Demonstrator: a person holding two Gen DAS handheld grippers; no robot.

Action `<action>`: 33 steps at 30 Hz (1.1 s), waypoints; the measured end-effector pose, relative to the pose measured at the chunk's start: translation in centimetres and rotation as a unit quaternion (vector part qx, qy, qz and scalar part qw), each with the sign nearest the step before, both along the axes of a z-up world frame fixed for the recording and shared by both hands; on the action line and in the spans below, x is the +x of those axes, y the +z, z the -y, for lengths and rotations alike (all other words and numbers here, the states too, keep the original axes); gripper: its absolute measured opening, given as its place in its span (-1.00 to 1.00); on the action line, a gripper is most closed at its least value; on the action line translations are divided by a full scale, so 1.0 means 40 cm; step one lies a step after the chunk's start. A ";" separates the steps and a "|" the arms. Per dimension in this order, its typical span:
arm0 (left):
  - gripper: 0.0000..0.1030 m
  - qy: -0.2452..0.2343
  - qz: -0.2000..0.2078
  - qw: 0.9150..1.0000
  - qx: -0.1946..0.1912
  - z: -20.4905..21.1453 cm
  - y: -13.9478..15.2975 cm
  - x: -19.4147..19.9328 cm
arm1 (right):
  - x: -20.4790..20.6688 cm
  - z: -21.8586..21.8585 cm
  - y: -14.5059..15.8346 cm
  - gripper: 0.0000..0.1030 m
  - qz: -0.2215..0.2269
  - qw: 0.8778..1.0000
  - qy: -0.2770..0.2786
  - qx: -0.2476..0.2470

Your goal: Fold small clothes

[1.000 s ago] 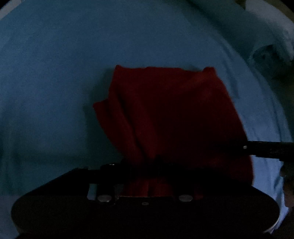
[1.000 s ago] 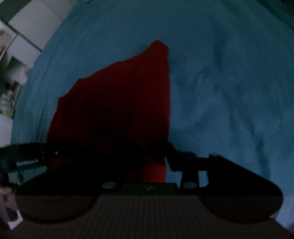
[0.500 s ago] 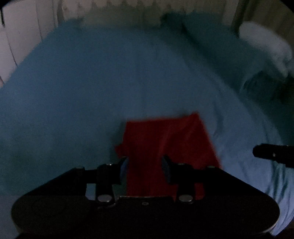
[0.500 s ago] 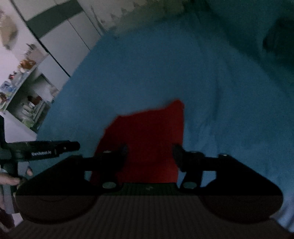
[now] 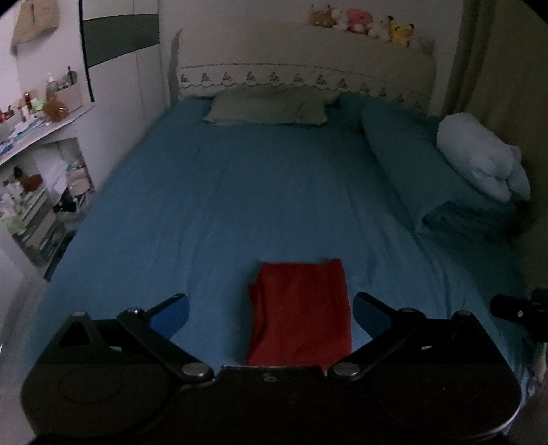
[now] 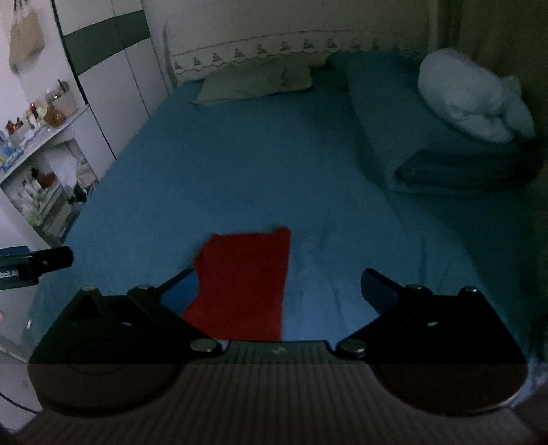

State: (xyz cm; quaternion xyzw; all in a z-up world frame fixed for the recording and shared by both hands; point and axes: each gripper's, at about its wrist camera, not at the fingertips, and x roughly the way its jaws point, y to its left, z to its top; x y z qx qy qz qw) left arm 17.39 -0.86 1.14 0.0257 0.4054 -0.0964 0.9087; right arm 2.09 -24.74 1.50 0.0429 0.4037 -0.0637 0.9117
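In the left wrist view, the left gripper (image 5: 270,308) is high over the bed (image 5: 239,191), its jaws spread wide after just opening, with nothing between the blue pads. Below it the red cloth (image 5: 301,311) lies folded into a neat rectangle on the blue sheet near the foot of the bed, a small lump of fabric showing at its left edge. A grey-green pillow (image 5: 267,109) sits at the headboard, a pale rolled duvet (image 5: 479,157) on the right side, and soft toys (image 5: 363,20) line the top of the headboard. The tip of the right gripper pokes in at the right edge.

In the right wrist view, the right gripper (image 6: 274,287) is likewise released, jaws just opened wide and empty. The cloth (image 6: 243,284) lies flat below, left of centre; its left fingertip (image 6: 178,291) seems clear of the fabric, though the dim light makes that hard to confirm. A cluttered shelf (image 6: 37,137) stands at the left wall
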 end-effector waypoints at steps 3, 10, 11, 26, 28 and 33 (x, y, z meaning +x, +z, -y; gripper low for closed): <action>1.00 0.006 -0.006 1.000 0.019 -0.019 0.030 -0.083 | -0.081 -0.035 0.029 1.00 -0.021 0.999 -0.008 -0.028; 1.00 0.009 -0.016 1.000 0.016 -0.062 0.042 -0.174 | -0.201 -0.085 0.015 1.00 -0.068 0.997 -0.029 -0.014; 1.00 0.008 -0.016 1.000 0.020 -0.063 0.046 -0.181 | -0.210 -0.094 0.012 1.00 -0.074 0.997 -0.032 -0.013; 1.00 -0.019 0.001 0.999 0.044 -0.047 0.059 -0.222 | -0.229 -0.115 0.015 1.00 -0.091 0.994 -0.058 -0.010; 1.00 -0.019 0.002 0.999 0.043 -0.045 0.059 -0.223 | -0.231 -0.114 0.017 1.00 -0.089 0.994 -0.059 -0.011; 1.00 -0.021 0.004 0.999 0.043 -0.042 0.061 -0.224 | -0.234 -0.114 0.022 1.00 -0.084 0.995 -0.059 -0.013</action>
